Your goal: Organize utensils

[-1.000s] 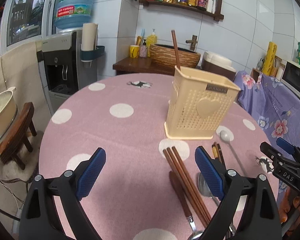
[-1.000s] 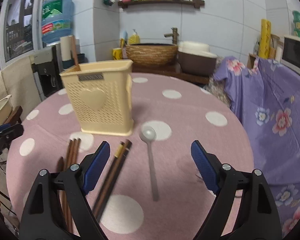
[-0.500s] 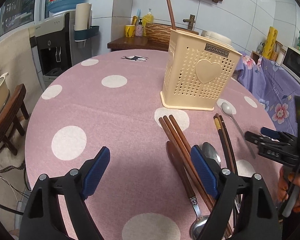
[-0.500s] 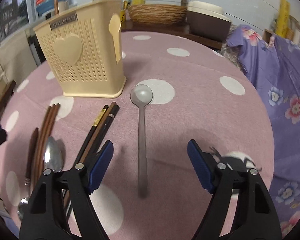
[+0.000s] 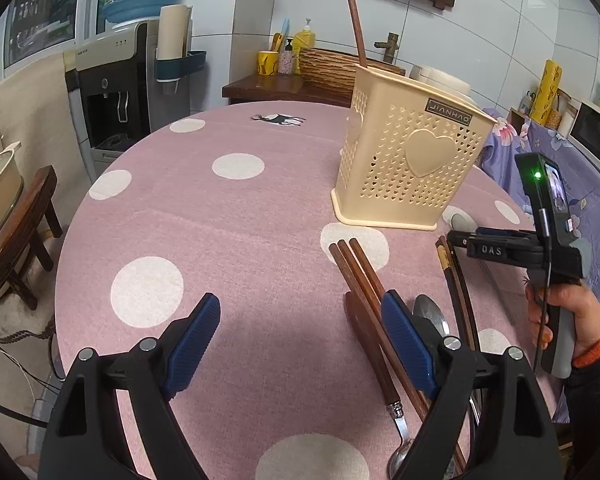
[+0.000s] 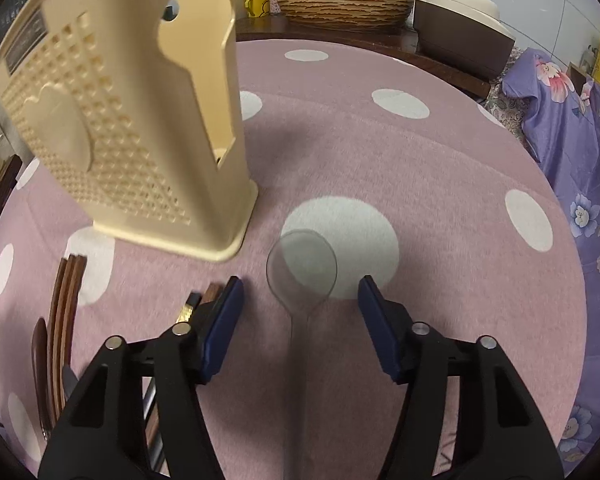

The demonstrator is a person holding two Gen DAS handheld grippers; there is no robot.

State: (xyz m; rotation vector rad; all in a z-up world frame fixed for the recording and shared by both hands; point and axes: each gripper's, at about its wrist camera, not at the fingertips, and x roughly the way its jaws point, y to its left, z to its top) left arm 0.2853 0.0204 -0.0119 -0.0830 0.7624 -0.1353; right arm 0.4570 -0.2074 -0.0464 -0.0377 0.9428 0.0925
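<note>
The pink dotted surface carries a cream utensil basket at the far right. The left tongs stand apart over bare cloth. The right tongs are closing, pads not yet touching the clear spoon lying between them.

bare tablecloth left; holder blocks right

Utensil holder: 1
Brown chopsticks: 3, beside left gripper
Dark chopsticks: 2
Grey spoon: 1, between right gripper fingers
Metal spoons: 2
</note>
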